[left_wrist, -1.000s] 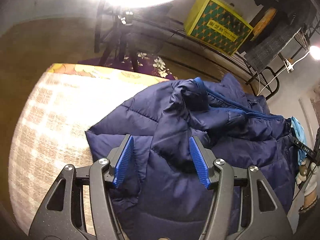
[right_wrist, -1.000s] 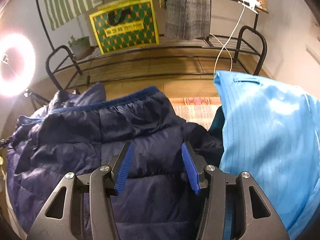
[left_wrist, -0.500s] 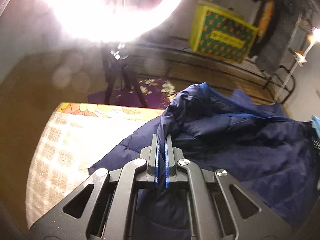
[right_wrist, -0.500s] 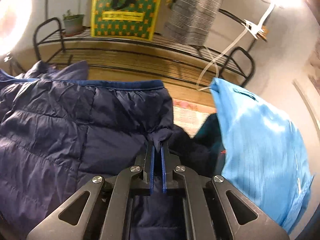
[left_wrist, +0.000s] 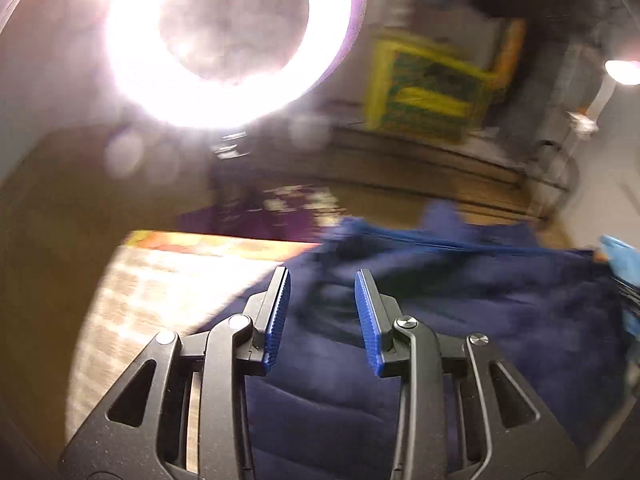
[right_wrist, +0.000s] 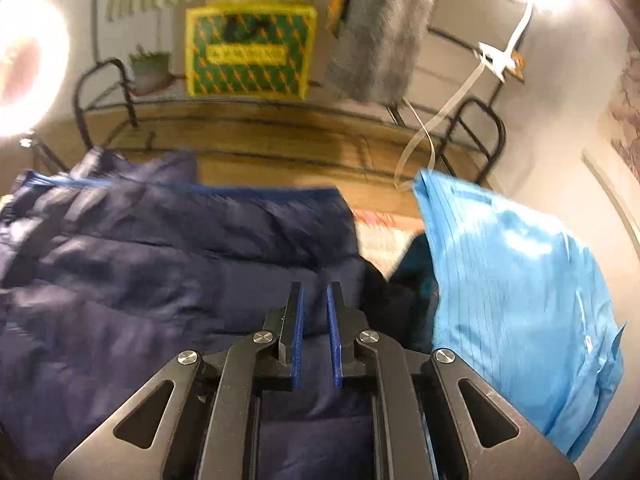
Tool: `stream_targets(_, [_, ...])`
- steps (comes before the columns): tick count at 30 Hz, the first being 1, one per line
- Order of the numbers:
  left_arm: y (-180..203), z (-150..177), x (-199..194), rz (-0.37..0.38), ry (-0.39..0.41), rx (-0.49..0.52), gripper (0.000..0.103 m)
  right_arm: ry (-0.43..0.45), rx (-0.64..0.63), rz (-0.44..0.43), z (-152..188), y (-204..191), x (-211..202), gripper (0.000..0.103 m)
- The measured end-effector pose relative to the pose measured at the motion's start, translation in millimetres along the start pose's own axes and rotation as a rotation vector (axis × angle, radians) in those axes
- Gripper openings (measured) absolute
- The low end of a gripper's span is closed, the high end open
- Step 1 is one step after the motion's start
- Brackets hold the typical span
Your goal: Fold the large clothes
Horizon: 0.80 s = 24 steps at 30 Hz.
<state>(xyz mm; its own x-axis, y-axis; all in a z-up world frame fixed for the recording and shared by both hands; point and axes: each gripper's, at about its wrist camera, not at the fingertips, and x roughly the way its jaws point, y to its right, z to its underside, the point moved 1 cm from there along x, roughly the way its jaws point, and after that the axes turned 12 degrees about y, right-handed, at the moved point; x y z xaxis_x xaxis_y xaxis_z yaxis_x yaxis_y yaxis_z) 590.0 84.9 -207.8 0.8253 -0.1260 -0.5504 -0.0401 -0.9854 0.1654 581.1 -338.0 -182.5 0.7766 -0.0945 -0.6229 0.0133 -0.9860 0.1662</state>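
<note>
Dark navy quilted puffer jacket (left_wrist: pixel 460 320) lies spread on the pale checked desk (left_wrist: pixel 160 292), long axis running across both views, beneath both tools. Left hand-held gripper (left_wrist: pixel 322 312): jaws opening, nothing clamped. Right hand-held gripper (right_wrist: pixel 316 334): narrowly parted, opening, empty. Blur obscures the jacket's folds; neither looks nearer.

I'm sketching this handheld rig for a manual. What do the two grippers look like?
The left gripper and the right gripper look alike: black angular linkage arms with triangular cut-outs, round silver pivot screws, and two flat fingers faced with ribbed blue pads. No cables or sleeves show.
</note>
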Motion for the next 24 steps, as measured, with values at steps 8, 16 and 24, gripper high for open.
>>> stream_targets(8, [107, 43, 15, 0.287, -0.142, 0.086, 0.034, 0.073, -0.055, -0.289, -27, -97, 18, 0.010])
stream_targets(16, [134, 72, 76, 0.132, -0.158, 0.266, 0.035, 0.003, -0.039, -0.148, -18, -96, 83, 0.010])
stream_targets(24, [123, 62, 45, 0.128, -0.119, 0.246, 0.036, -0.006, -0.040, -0.147, -16, -87, 64, 0.010])
